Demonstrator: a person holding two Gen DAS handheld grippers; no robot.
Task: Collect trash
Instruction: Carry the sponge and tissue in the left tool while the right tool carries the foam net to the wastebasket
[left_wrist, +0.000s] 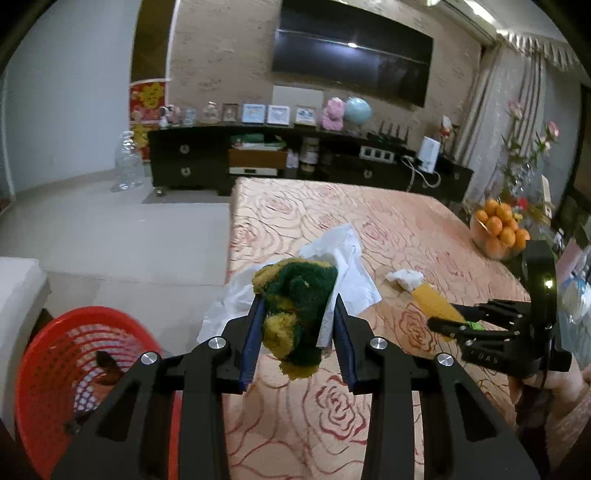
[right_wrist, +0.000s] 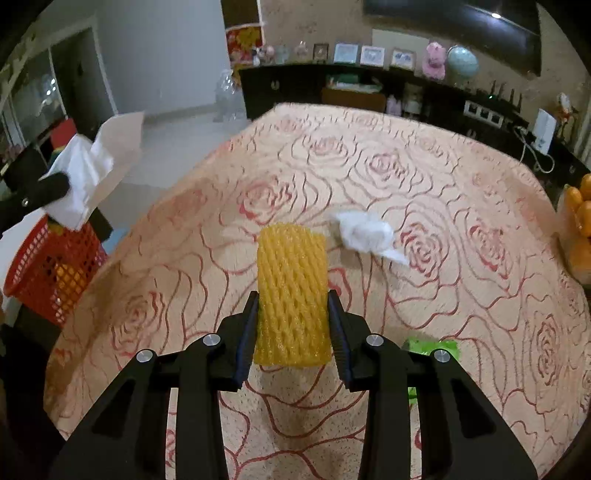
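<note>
Left wrist view: left tool (left_wrist: 297, 325) pinches a crumpled green-and-yellow scouring pad (left_wrist: 293, 314) together with white tissue (left_wrist: 347, 266), held above the near left part of the table (left_wrist: 388, 221). Red mesh basket (left_wrist: 62, 354) sits low on the left, off the table edge, something dark inside. Crumpled white wad (left_wrist: 404, 277) lies on the cloth further right. Bowl of oranges (left_wrist: 500, 230) at the far right edge. Right tool (left_wrist: 448, 324) enters from the right.

Right wrist view: right tool (right_wrist: 293, 325) is pressed against both sides of a yellow foam fruit net (right_wrist: 291, 291), over the table middle. White wad (right_wrist: 364, 232) lies just beyond, right. Green wrapper (right_wrist: 430, 349) near right, partly hidden by the tool. Basket (right_wrist: 55, 273) far left.
</note>
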